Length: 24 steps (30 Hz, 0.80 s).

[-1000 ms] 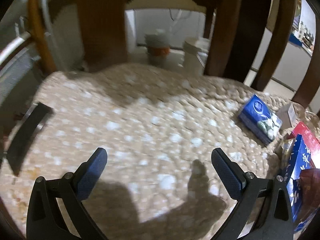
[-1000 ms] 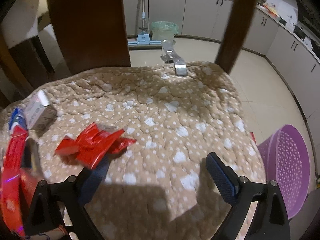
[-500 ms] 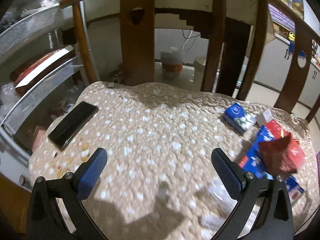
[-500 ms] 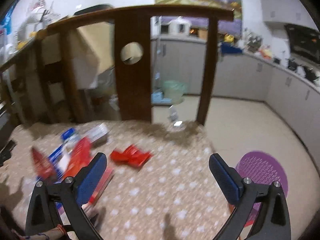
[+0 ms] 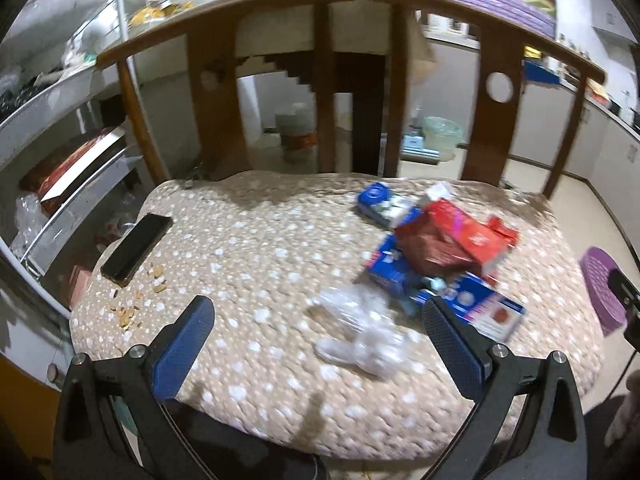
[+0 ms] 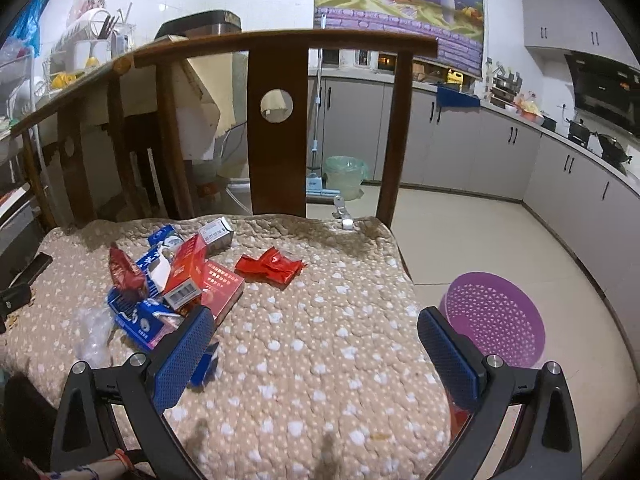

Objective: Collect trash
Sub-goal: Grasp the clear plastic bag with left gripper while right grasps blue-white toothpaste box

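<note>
Trash lies on a beige dotted seat cushion (image 5: 256, 248): red and blue cartons in a pile (image 5: 444, 252), a crumpled clear plastic wrap (image 5: 360, 332), and crumbs (image 5: 136, 304) at the left edge. In the right wrist view the same pile (image 6: 176, 276) sits left, with a crumpled red wrapper (image 6: 270, 266) beside it and the plastic wrap (image 6: 94, 330) at the near left. My left gripper (image 5: 316, 348) is open and empty above the cushion's near edge. My right gripper (image 6: 312, 356) is open and empty, held back from the cushion.
A black phone (image 5: 136, 248) lies on the cushion's left side. A purple perforated basket (image 6: 494, 320) stands on the floor to the right of the chairs. Wooden chair backs (image 6: 280, 132) rise behind the cushion. A metal rack (image 5: 52, 152) stands at the left.
Both grippers have pulled back and up from the cushion, so the whole seat, chair backs and kitchen now show. Both stay open and empty.
</note>
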Available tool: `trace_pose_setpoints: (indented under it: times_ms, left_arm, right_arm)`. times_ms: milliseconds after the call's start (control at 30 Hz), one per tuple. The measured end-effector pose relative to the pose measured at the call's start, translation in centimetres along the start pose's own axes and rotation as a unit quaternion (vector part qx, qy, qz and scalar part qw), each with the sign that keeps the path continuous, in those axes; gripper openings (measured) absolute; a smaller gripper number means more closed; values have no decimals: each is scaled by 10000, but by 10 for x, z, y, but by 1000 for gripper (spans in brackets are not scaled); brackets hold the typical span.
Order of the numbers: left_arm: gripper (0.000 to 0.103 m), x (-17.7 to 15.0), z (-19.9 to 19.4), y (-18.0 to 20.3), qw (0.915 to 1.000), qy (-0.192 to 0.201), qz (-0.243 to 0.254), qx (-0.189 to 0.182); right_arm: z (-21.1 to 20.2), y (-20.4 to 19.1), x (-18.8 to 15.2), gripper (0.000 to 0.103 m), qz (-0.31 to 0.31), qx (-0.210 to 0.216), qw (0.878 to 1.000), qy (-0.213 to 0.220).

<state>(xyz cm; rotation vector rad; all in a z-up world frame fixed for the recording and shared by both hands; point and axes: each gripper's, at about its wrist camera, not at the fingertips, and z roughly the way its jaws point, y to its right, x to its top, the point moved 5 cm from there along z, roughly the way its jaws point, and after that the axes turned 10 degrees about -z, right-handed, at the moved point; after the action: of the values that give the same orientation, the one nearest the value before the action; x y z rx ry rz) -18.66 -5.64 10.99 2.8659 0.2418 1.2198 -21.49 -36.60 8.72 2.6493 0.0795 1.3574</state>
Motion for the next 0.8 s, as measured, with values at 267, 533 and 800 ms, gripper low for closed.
trace_pose_setpoints:
  times_ms: [267, 533, 800]
  left_arm:
    - [103, -13, -16, 19, 9996, -28, 260, -85]
    - [103, -18, -28, 23, 9990, 7, 418, -168]
    - [103, -30, -14, 19, 9982, -231, 462, -312]
  right_arm:
    - [-35, 13, -5, 103, 206, -58, 9984, 530]
    - [-43, 2, -6, 103, -20, 165, 9986, 508]
    - [-34, -10, -9, 103, -47, 389, 9990, 218]
